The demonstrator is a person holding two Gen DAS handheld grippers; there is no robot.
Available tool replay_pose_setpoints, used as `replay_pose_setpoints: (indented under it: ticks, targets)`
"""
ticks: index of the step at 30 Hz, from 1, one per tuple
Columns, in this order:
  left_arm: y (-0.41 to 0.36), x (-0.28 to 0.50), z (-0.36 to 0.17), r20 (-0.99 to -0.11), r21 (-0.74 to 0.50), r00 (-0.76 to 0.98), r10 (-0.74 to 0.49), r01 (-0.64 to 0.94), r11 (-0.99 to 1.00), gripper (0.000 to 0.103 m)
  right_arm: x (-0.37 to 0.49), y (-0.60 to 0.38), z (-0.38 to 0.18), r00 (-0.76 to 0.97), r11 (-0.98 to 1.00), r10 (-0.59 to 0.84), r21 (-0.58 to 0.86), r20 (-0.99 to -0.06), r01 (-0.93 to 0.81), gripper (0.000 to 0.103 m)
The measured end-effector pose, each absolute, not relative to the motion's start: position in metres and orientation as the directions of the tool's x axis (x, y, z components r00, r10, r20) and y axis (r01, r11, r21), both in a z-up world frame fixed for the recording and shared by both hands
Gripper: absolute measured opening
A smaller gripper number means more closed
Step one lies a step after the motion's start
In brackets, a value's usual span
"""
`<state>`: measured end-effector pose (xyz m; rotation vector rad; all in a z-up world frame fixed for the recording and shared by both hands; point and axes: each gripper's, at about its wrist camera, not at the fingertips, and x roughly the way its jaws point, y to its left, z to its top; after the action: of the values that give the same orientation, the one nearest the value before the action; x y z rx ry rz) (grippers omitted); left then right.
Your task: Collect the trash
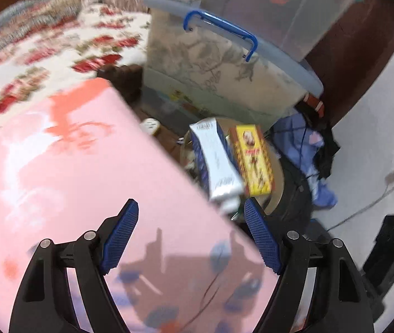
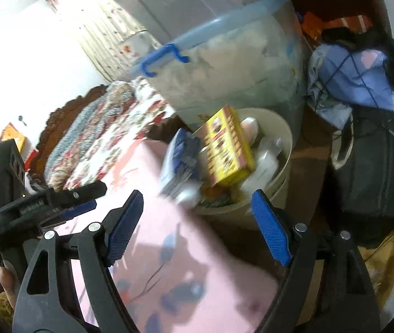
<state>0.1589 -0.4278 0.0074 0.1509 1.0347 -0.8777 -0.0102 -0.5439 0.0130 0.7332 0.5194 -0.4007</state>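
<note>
Right now we are holding both tools over the corner of a pink sheet [image 1: 91,183] and looking toward a round beige bin [image 2: 280,172] standing on the floor just past its edge. Our left gripper [image 1: 191,208] is spread wide, its blue pads [image 1: 120,233] gripping nothing, with the pink fabric showing between them. Our right gripper [image 2: 198,198] is likewise gaping wide and carrying nothing; the bin's near rim is sitting between its fingertips. Inside the bin, a yellow-and-red box [image 2: 228,147] is leaning upright against a blue-and-white package [image 2: 181,161], which is blurred and poking over the rim on the sheet side. We cannot tell whether that package is resting or falling. White crumpled items [image 2: 266,161] are lying behind the box. Just behind the bin, a clear storage tub with a blue latch [image 2: 166,58] is standing, and a heap of blue clothing [image 2: 358,75] is lying beside a black bag [image 2: 377,166].
</note>
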Motion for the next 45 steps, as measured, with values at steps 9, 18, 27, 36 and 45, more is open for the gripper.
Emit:
replay_pose_setpoints:
  ticks: [9, 18, 27, 36, 45]
  targets:
    - [-0.331, 0.081, 0.016, -0.797, -0.082, 0.362, -0.484, 0.728, 0.681, 0.075, -0.058, -0.447, 0.015, 0.818, 0.699, -0.147, 0.526, -0.557, 0.484, 0.081]
    - [-0.255, 0.034, 0.043, -0.725, -0.042, 0.473, -0.502, 0.696, 0.717, 0.076, -0.089, -0.393, 0.037, 0.823, 0.725, -0.144, 0.508, -0.55, 0.466, 0.081]
    - [-0.215, 0.002, 0.064, -0.656, -0.016, 0.55, -0.517, 0.675, 0.738, 0.08, -0.116, -0.354, 0.06, 0.832, 0.753, -0.165, 0.478, -0.53, 0.453, 0.081]
    - [-0.194, -0.025, 0.08, -0.611, -0.001, 0.592, -0.526, 0.664, 0.748, 0.084, -0.13, -0.333, 0.077, 0.853, 0.777, -0.157, 0.47, -0.498, 0.418, 0.082]
    - [-0.195, -0.041, 0.089, -0.598, 0.052, 0.622, -0.506, 0.66, 0.75, 0.089, -0.142, -0.336, 0.081, 0.868, 0.76, -0.157, 0.504, -0.471, 0.41, 0.087]
